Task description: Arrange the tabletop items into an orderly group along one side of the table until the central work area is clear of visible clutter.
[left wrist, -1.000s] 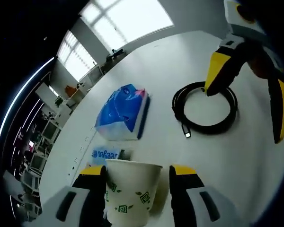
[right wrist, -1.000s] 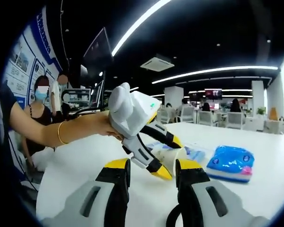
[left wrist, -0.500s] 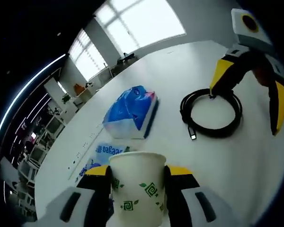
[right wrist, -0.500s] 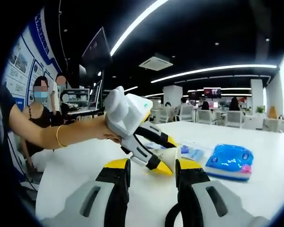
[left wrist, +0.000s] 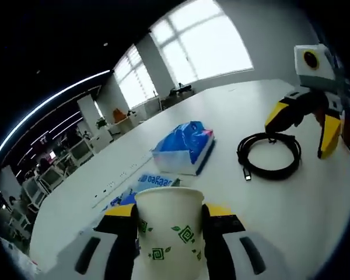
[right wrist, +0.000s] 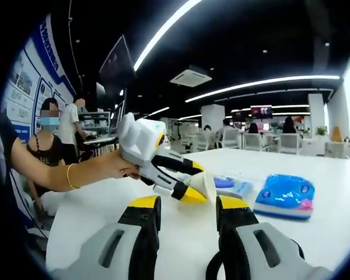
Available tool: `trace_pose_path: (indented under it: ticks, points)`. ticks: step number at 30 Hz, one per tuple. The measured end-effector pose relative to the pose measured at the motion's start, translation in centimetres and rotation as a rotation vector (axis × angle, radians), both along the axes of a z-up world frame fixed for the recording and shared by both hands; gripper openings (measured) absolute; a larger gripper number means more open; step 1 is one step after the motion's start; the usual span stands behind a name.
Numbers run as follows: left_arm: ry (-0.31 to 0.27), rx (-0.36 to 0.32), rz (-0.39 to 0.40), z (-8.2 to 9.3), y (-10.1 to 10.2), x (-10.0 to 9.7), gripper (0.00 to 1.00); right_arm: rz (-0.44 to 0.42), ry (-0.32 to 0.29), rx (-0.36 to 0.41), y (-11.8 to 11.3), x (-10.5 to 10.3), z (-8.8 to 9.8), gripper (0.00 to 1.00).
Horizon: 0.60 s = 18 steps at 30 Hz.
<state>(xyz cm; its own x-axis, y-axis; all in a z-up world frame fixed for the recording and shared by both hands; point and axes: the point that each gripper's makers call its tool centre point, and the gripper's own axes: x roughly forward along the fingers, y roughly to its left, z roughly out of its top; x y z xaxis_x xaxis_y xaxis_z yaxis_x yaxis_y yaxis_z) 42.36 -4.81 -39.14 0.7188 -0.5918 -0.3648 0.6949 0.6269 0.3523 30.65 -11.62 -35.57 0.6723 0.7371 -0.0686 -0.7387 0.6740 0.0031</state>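
Cup [left wrist: 169, 230], paper w/ green leaf print, sits upright between the left gripper [left wrist: 170, 233] jaws, pinched at both sides of its wall. In the right gripper view the same cup [right wrist: 203, 184] shows tipped in that left gripper [right wrist: 189, 181], seemingly lifted off the table [left wrist: 291, 210]. Judgement: very light, thin-walled, crushes easily, so squeeze gently; best hold is mid-wall, below the stiffer rolled rim. If empty it'll tip w/ any knock when set down.

Right gripper [left wrist: 300, 125] hangs over the black cable [left wrist: 269, 154], which lies coiled on the table; jaws spread, one tip at or near the coil's far edge, nothing pinched yet. In its own view the right gripper [right wrist: 186, 219] jaws stand apart, the cable edge [right wrist: 213, 268] just visible low between them. Cable looks floppy but springy; prob. best grabbed across several loops at once so the coil stays together.

Blue tissue pack [left wrist: 185, 147], soft, lies beyond the cup, near a flat blue packet [left wrist: 157, 179]. All still mid-table, so grouping looks barely started.
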Motion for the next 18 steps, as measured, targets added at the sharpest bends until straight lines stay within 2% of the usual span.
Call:
trace_pose_path:
  ticks: [5,6,13,14,18]
  points:
    - [-0.032,-0.048,0.046,0.6,2.0,0.2,0.43,-0.004,0.008,-0.002,0.0,0.1,-0.2,0.36]
    - [-0.041,-0.076,0.049,0.9,2.2,0.2,0.42,0.001,0.009,-0.003,0.1,-0.1,-0.3,0.36]
    - [-0.076,-0.133,0.073,1.4,3.4,0.0,0.42,0.006,0.008,-0.01,0.5,-0.3,-0.5,0.36]
    - [-0.114,-0.164,0.105,2.1,3.9,0.2,0.42,0.006,0.011,-0.01,0.5,-0.2,-0.5,0.36]
    - [-0.162,-0.203,0.13,3.1,4.9,0.0,0.42,0.01,0.01,-0.012,0.6,-0.3,-0.5,0.36]
